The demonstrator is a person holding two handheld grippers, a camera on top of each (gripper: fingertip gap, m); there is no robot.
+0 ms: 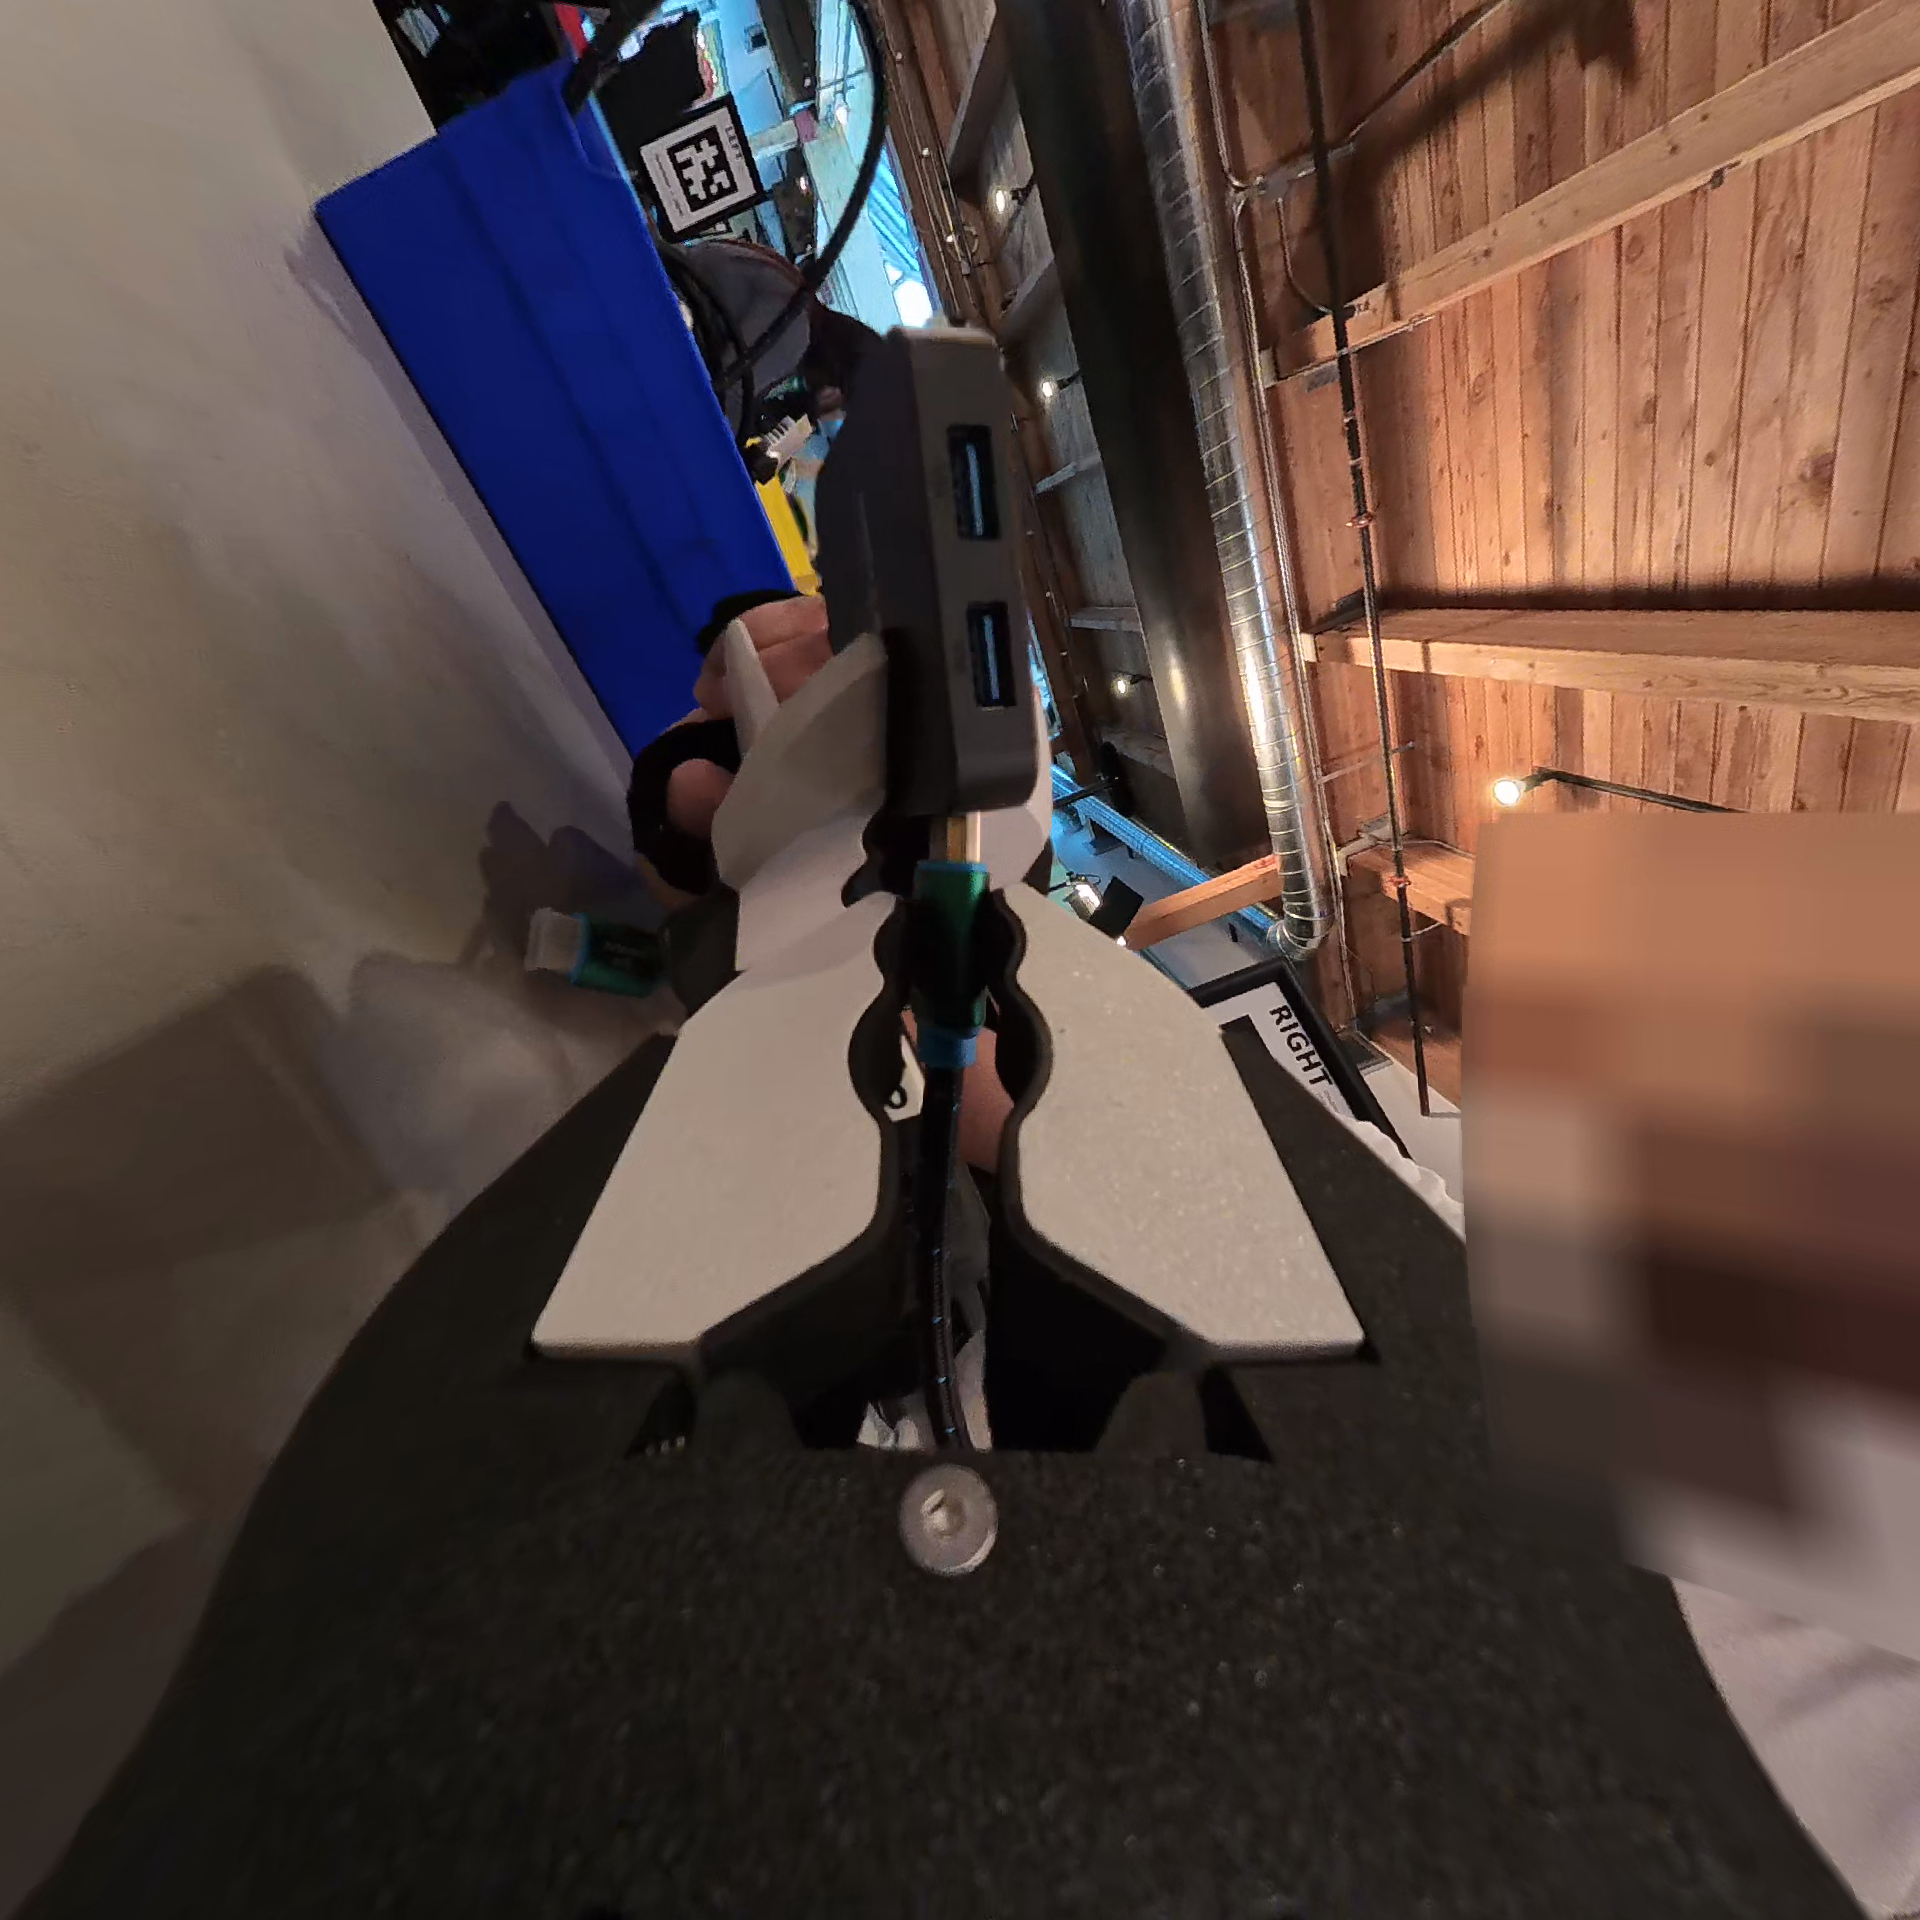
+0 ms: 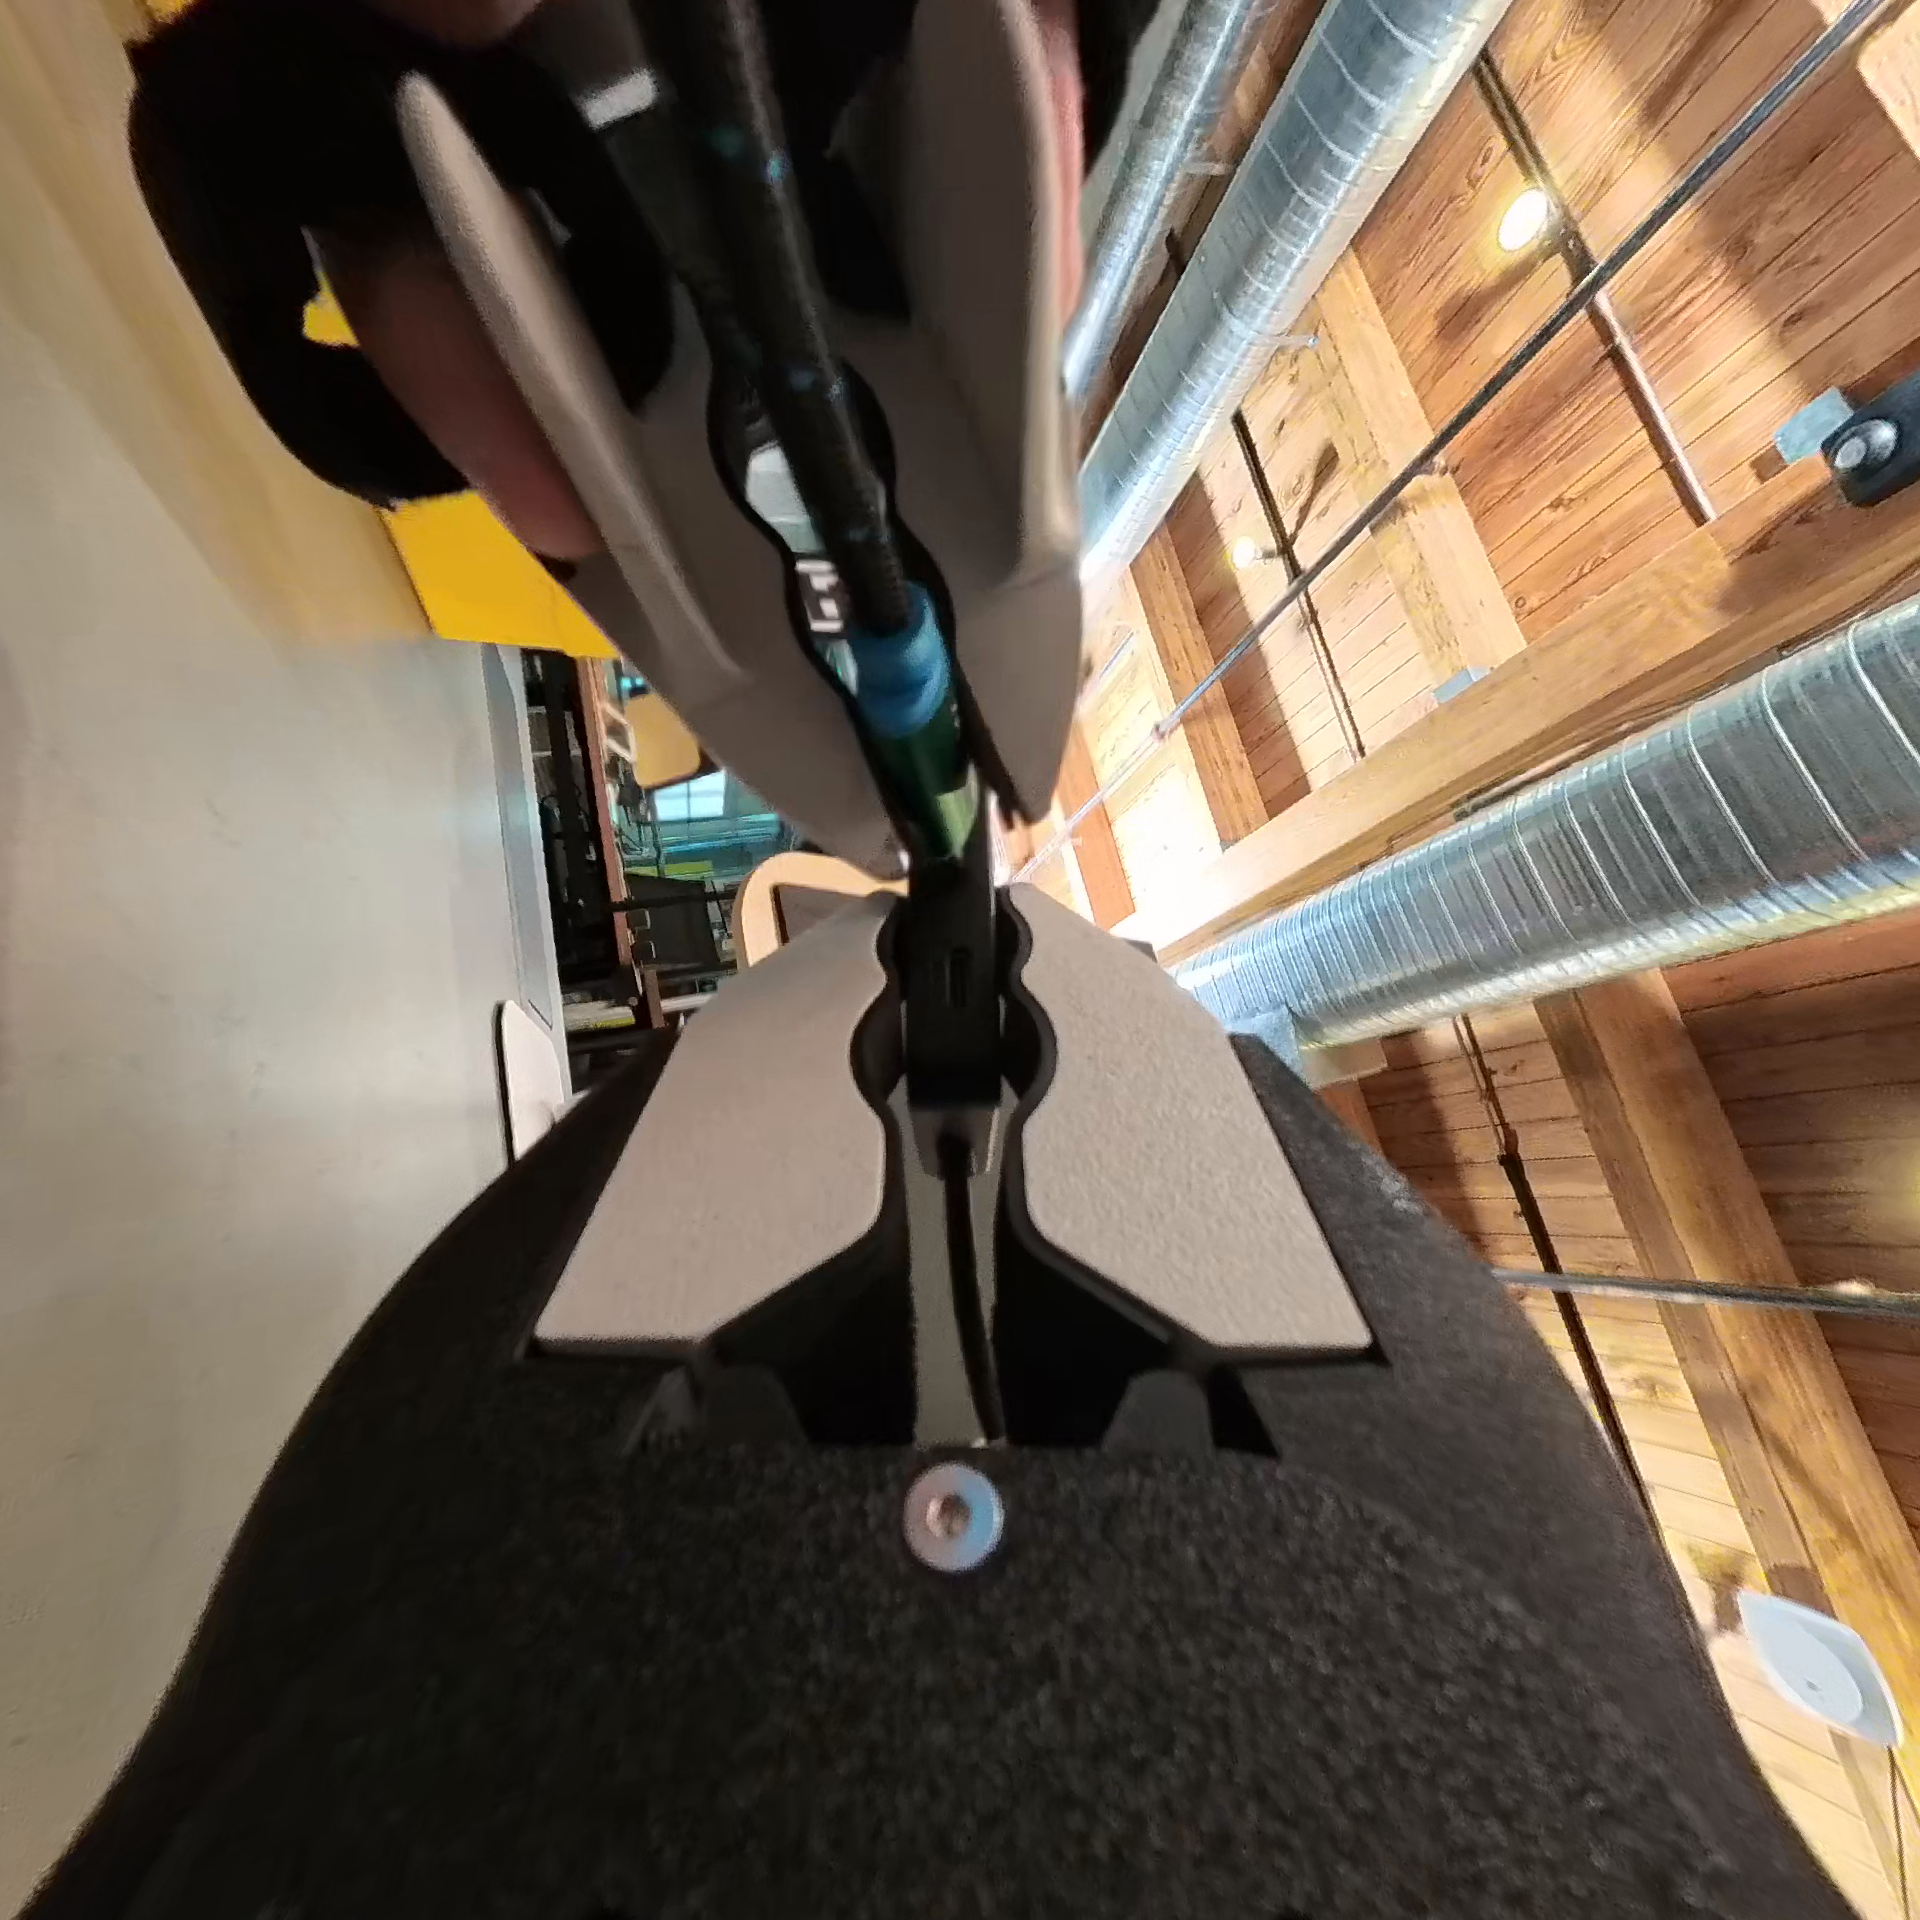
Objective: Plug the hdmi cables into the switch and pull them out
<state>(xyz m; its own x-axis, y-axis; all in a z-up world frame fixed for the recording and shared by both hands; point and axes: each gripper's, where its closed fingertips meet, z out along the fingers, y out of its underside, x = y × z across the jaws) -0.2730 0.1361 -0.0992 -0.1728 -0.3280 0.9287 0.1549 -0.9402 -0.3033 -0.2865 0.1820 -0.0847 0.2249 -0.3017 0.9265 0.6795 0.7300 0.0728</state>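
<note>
Two grippers meet at one joint: left gripper pinches the green HDMI plug by its metal shell, right gripper is pressed on the dark grey switch, held up in the air.

Handling, my read: the switch is light, rigid and smooth-cased, so it may slip or twist under push force; clamp its flat faces near the HDMI port end. Take the plug by its stiff shell, not the blue strain relief or the braided black cable, which is limp and would only bend.

Looks: the switch is a slim slab with two blue USB ports on its side. The plug sits at the switch's lower end, gold tip showing, so not fully seated.

A second teal plug lies on the table, left of and below the switch.
</note>
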